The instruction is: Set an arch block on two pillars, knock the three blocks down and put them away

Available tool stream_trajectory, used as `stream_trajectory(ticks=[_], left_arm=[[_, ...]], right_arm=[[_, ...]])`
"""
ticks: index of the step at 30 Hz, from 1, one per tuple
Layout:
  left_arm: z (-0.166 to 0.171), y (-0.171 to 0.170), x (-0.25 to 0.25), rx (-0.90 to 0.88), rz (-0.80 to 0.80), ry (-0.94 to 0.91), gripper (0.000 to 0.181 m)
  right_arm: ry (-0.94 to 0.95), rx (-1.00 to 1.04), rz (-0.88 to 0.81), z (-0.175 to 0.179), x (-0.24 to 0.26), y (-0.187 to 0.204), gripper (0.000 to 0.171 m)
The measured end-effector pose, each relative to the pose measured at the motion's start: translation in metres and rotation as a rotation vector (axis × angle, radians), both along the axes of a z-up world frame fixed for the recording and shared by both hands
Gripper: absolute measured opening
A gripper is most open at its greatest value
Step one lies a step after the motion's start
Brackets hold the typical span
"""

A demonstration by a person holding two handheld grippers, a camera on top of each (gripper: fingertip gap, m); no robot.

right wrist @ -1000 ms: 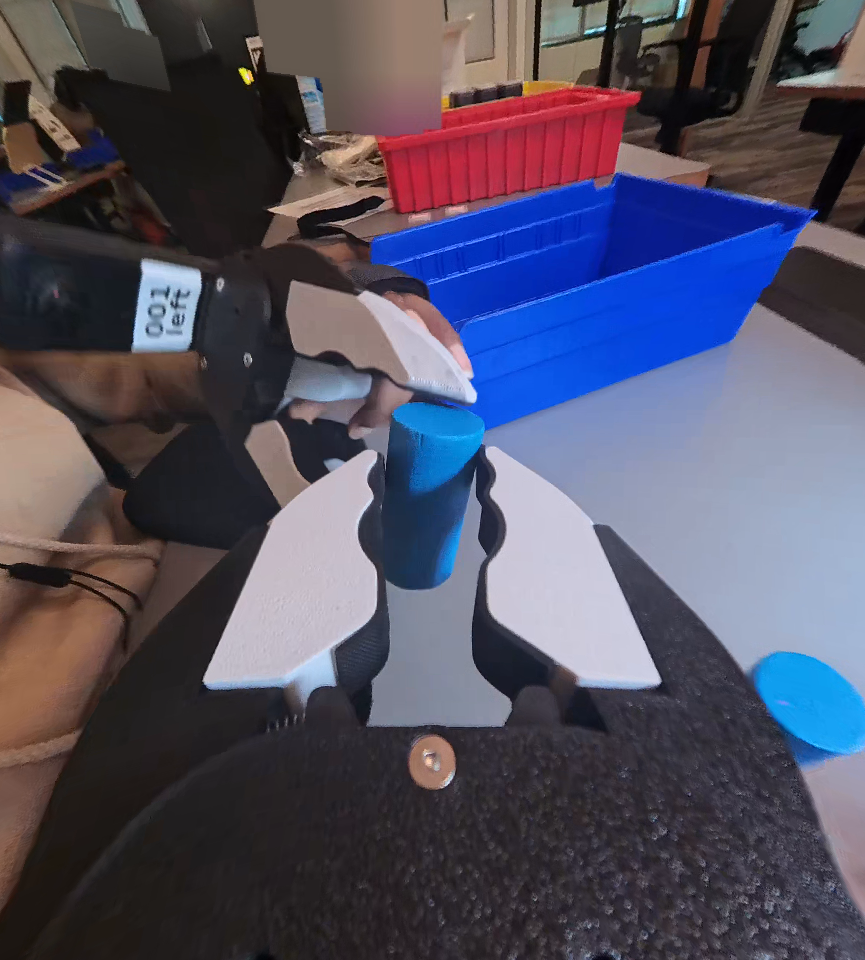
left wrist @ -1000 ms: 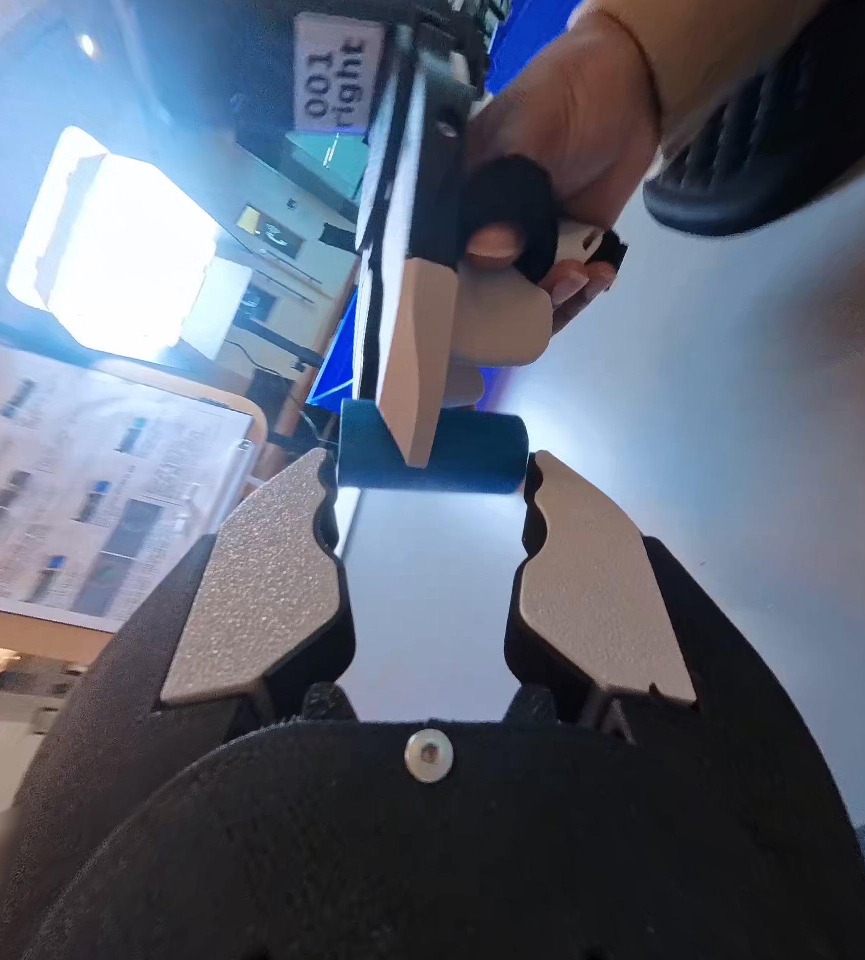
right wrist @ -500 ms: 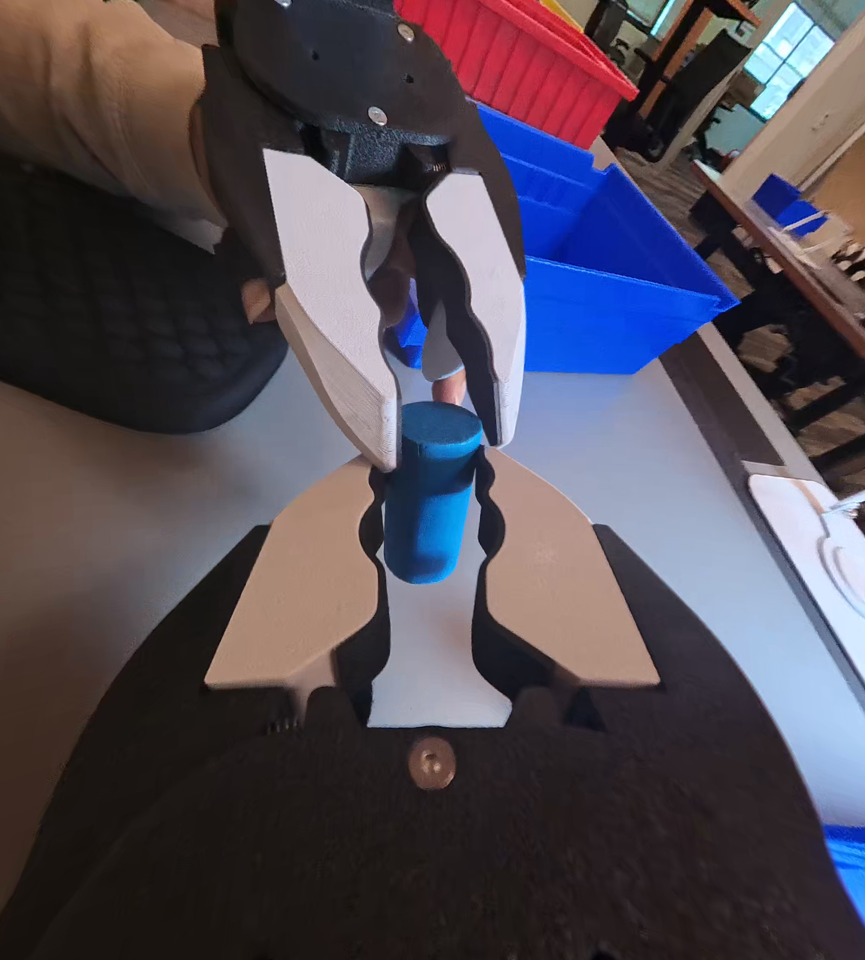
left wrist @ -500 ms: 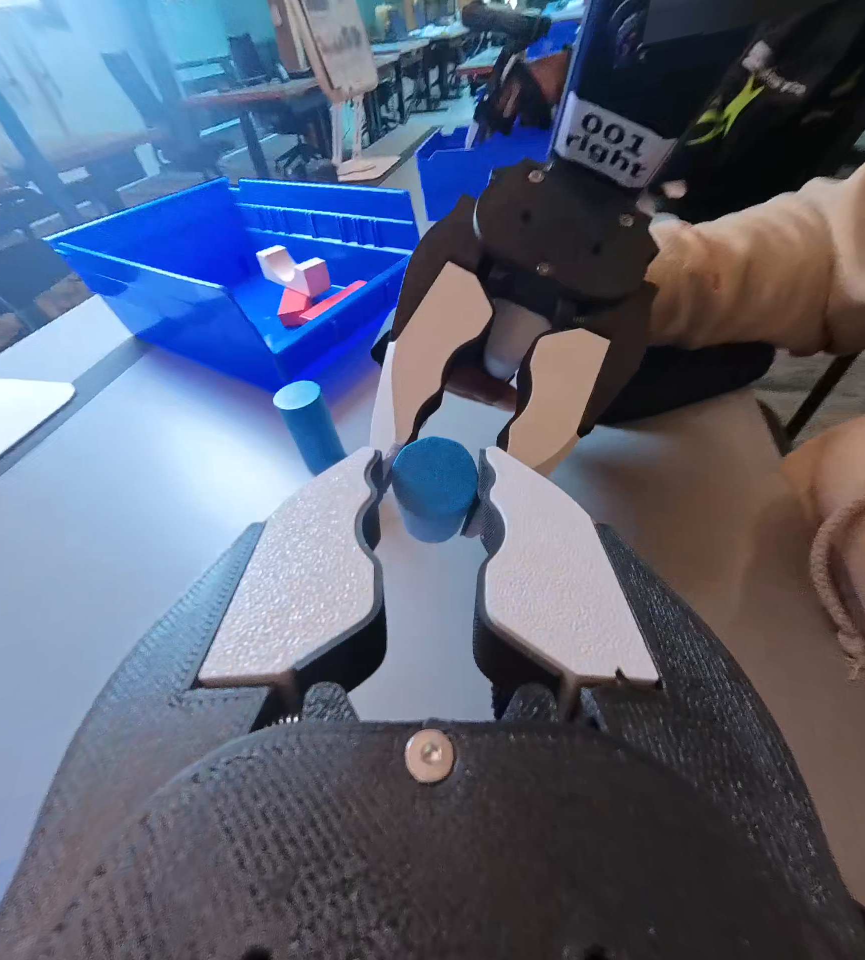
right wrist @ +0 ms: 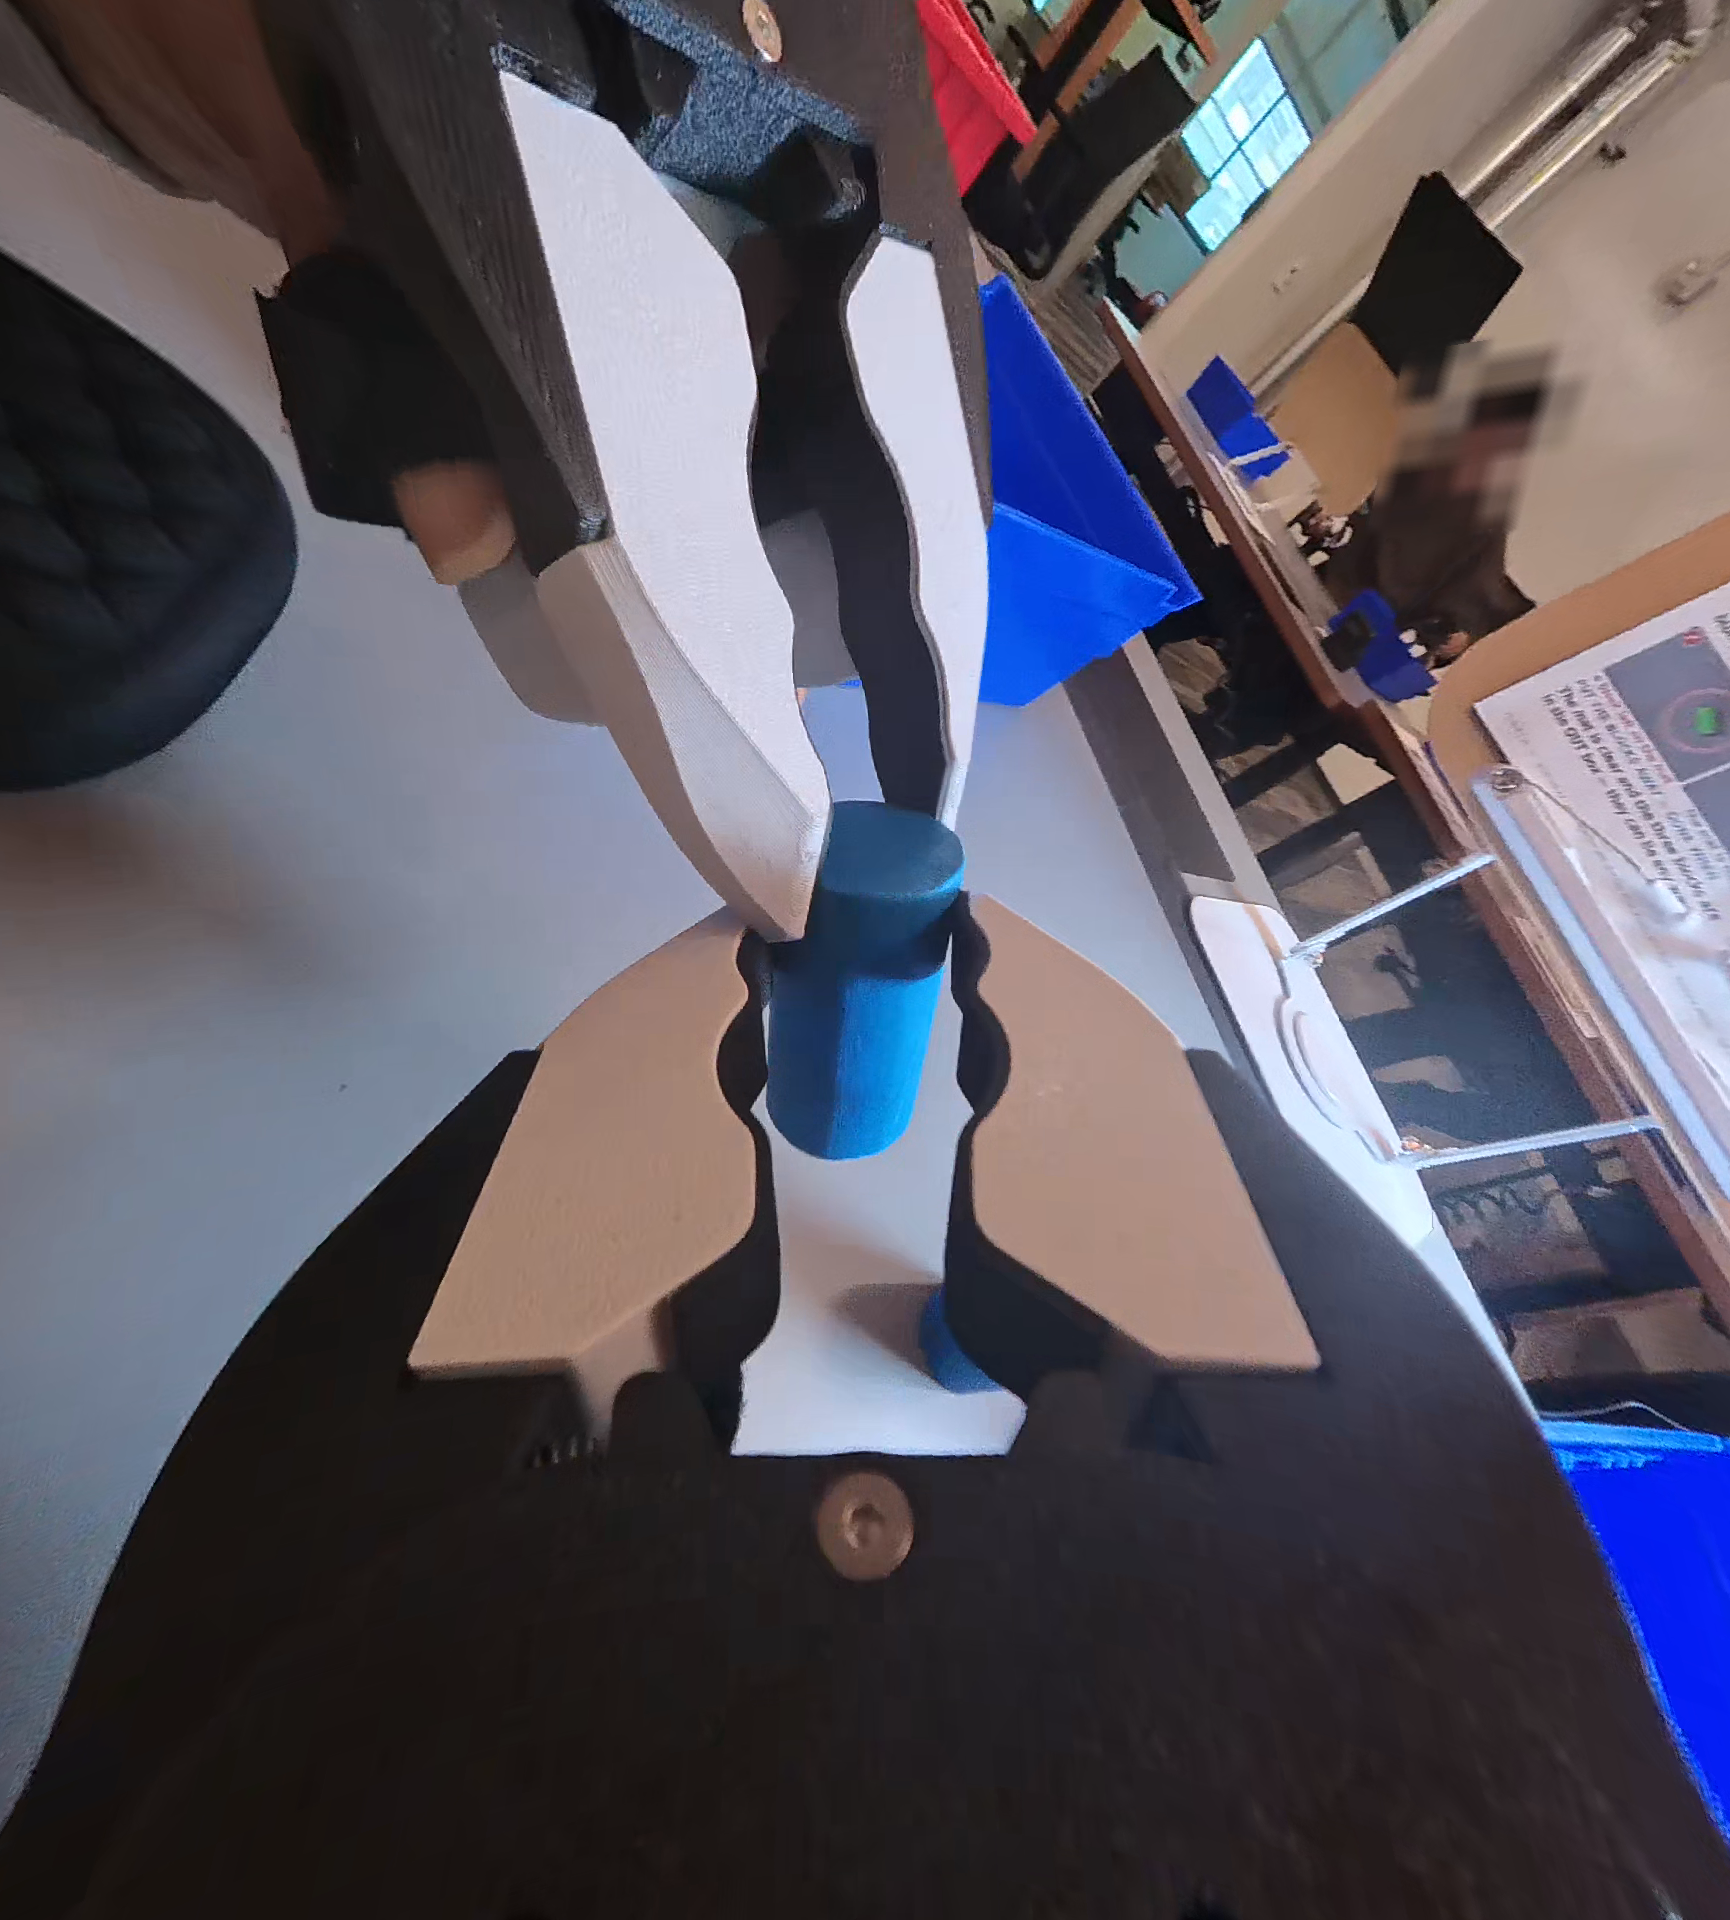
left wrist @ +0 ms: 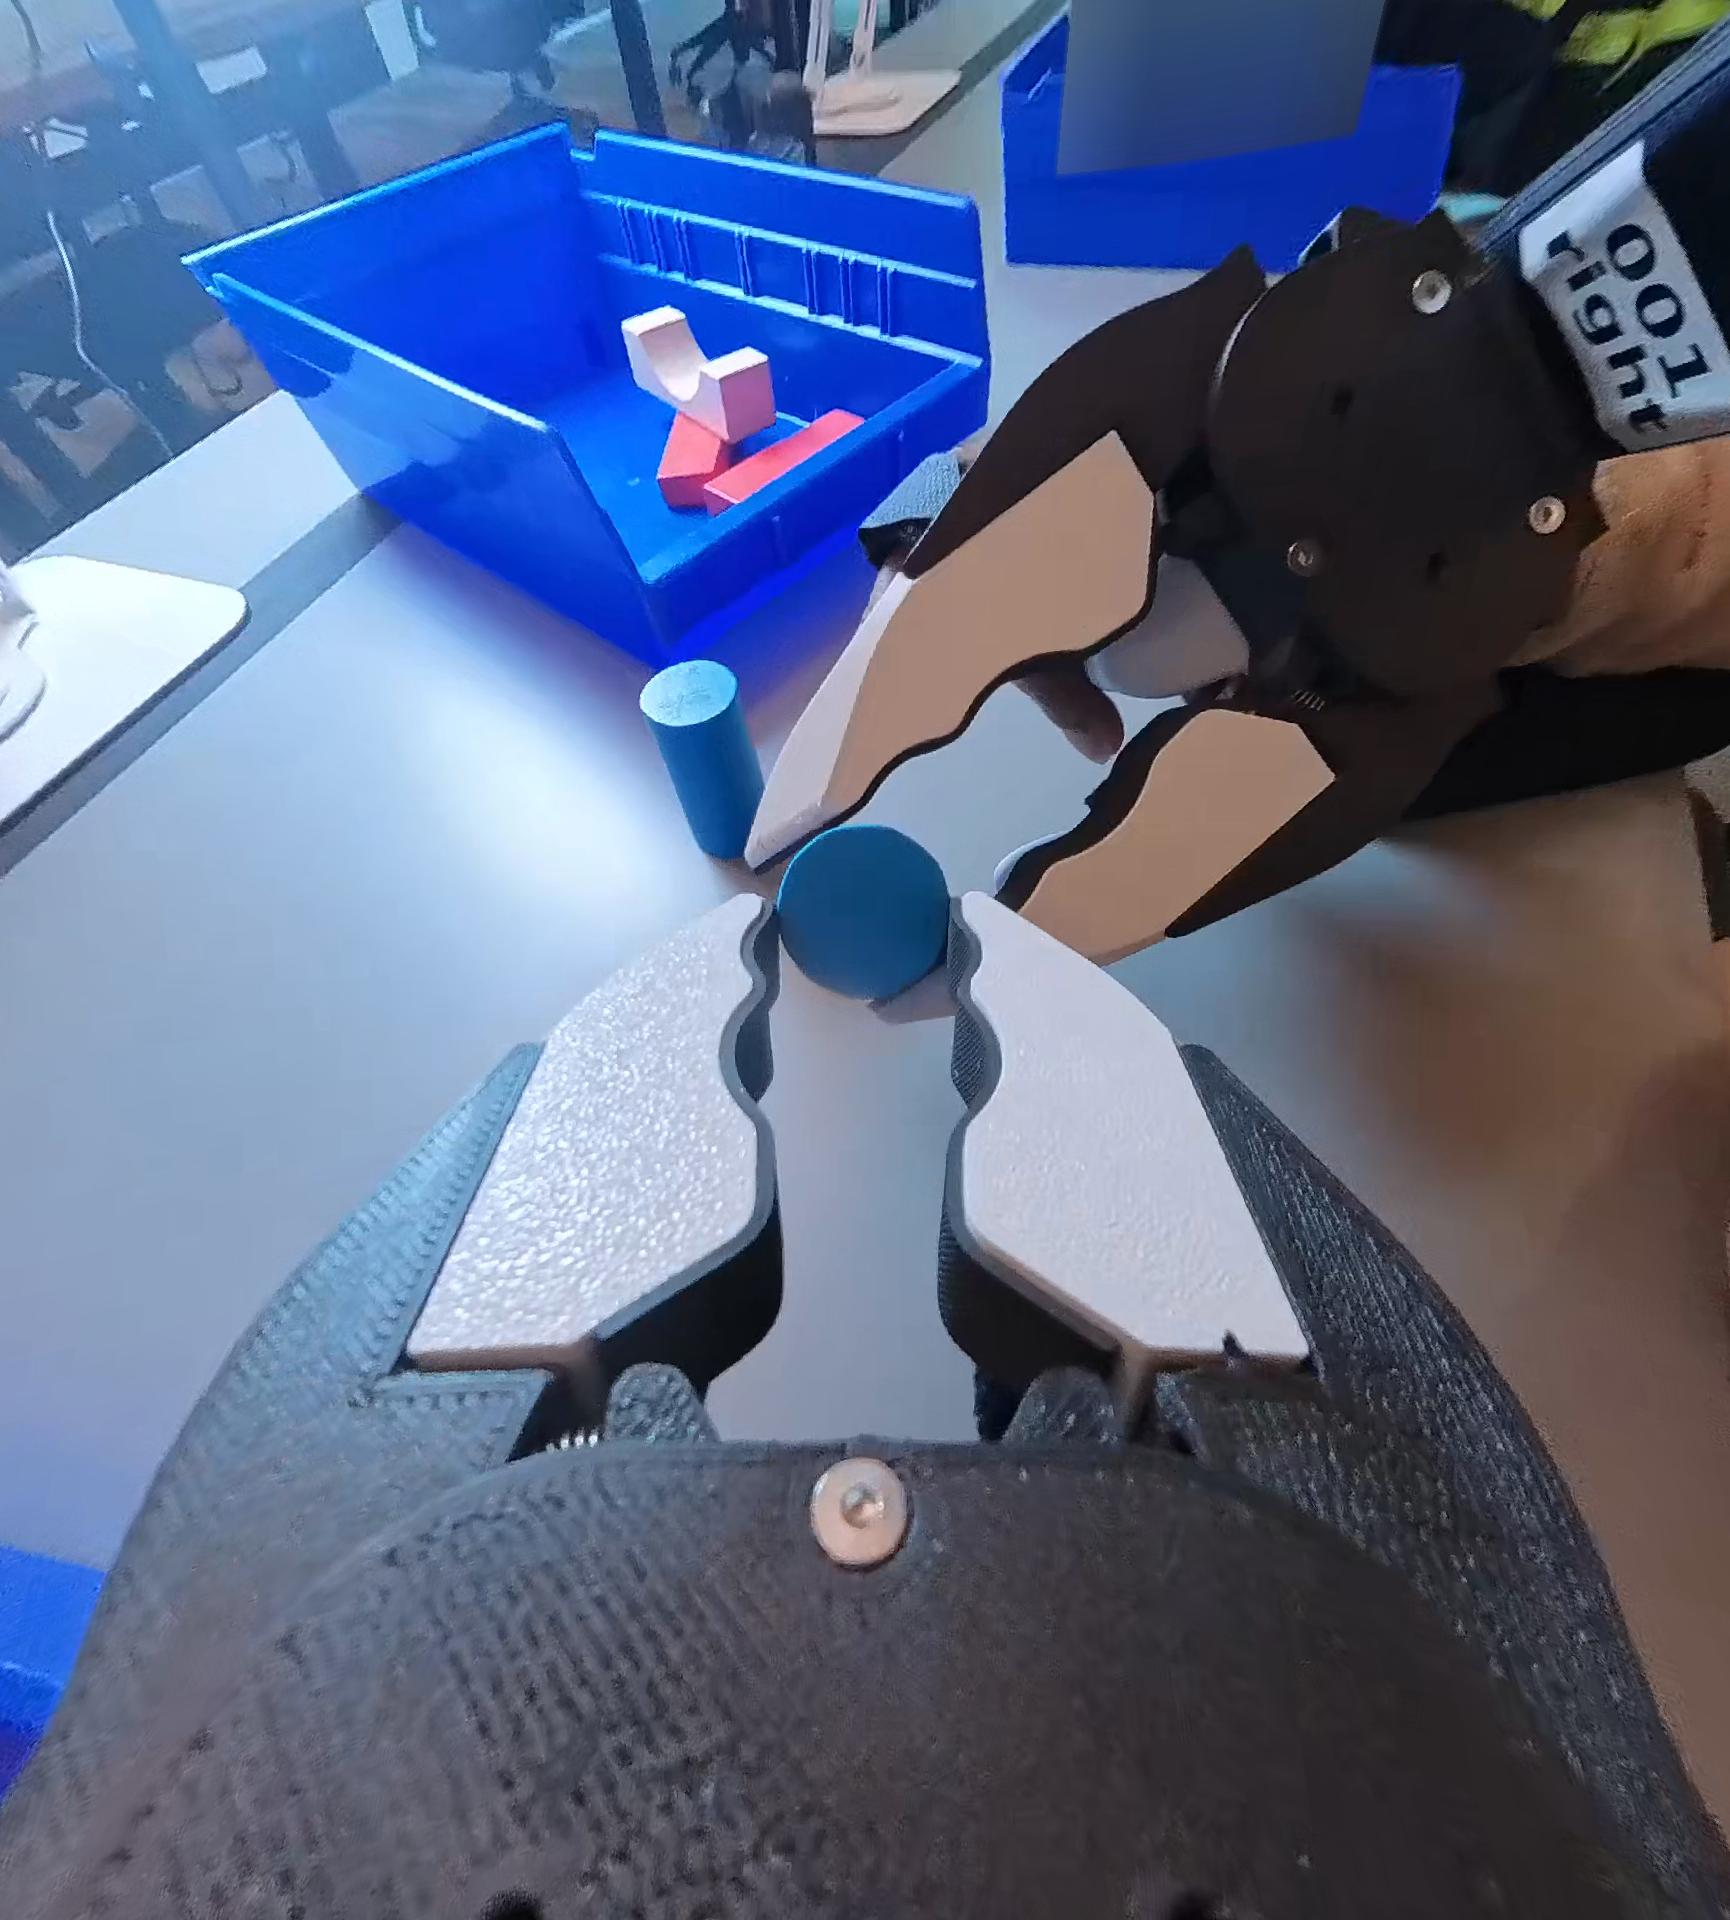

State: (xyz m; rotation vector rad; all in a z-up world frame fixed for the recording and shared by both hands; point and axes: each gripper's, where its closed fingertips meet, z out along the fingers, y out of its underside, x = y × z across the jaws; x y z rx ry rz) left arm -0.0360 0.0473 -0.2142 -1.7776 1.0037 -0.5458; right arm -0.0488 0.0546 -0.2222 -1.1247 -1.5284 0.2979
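Presently on the grey counter [left wrist: 321, 935]:

Left gripper [left wrist: 863, 920]: pale textured fingers closed on the upper part of a blue cylinder block [left wrist: 863, 910], seen end-on from above in the left wrist view. In the right wrist view this gripper [right wrist: 876, 831] comes in from above, its tips at the top rim of the same block [right wrist: 856, 1023].

Right gripper [right wrist: 861, 961]: fingers set either side of the same cylinder, below the left gripper's tips; the right wrist view shows them close against the block's sides, though whether they press it cannot be told. In the left wrist view the right gripper [left wrist: 882, 868] reaches in from the right, one fingertip just beside the block and the other a little apart from it.

Second blue cylinder block [left wrist: 701, 750]: upright on the counter, just beyond the held one, near the front wall of the bin.

Blue storage bin [left wrist: 487, 436]: open-topped, on the counter behind the cylinders. Contents: a pale arch block [left wrist: 700, 364] tilted on top of red blocks [left wrist: 736, 468].

Other items: a white stand base [left wrist: 61, 644] at the counter's left edge; a second blue bin [left wrist: 1204, 187] farther back; a black cushion [right wrist: 61, 561] on the counter behind the left gripper; a printed sheet on a board [right wrist: 1692, 831] off to the right.
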Motion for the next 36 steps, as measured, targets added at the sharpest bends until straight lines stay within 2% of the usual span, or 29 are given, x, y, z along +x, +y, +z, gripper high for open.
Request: stream_trajectory(ticks=[3,6,9,11,16,21,30,36], left_arm=[[0.012,0.004,0.0,0.021,-0.006,0.035,0.031],[0.035,0.022,-0.01,0.066,0.023,0.124,0.031],[0.041,0.045,-0.019,-0.013,0.025,0.24,0.031],[0.033,0.061,-0.022,-0.084,0.019,0.319,0.031],[-0.008,0.089,-0.015,-0.288,-0.029,0.382,0.031],[-0.041,0.099,-0.015,-0.376,-0.042,0.455,0.031],[-0.048,0.092,-0.022,-0.434,-0.039,0.478,0.031],[-0.049,0.088,-0.021,-0.491,-0.048,0.435,0.031]], right_arm=[[0.073,-0.02,-0.026,0.015,0.002,0.005,0.033],[0.168,-0.1,-0.068,0.036,0.014,0.02,0.048],[0.281,-0.202,-0.122,0.056,0.037,0.043,0.052],[0.325,-0.255,-0.162,0.061,0.053,0.06,0.052],[0.282,-0.344,-0.241,0.045,0.076,0.089,0.051],[0.22,-0.371,-0.26,0.028,0.076,0.094,0.051],[0.197,-0.384,-0.254,0.025,0.072,0.091,0.05],[0.072,-0.482,-0.285,-0.005,0.074,0.094,0.051]])
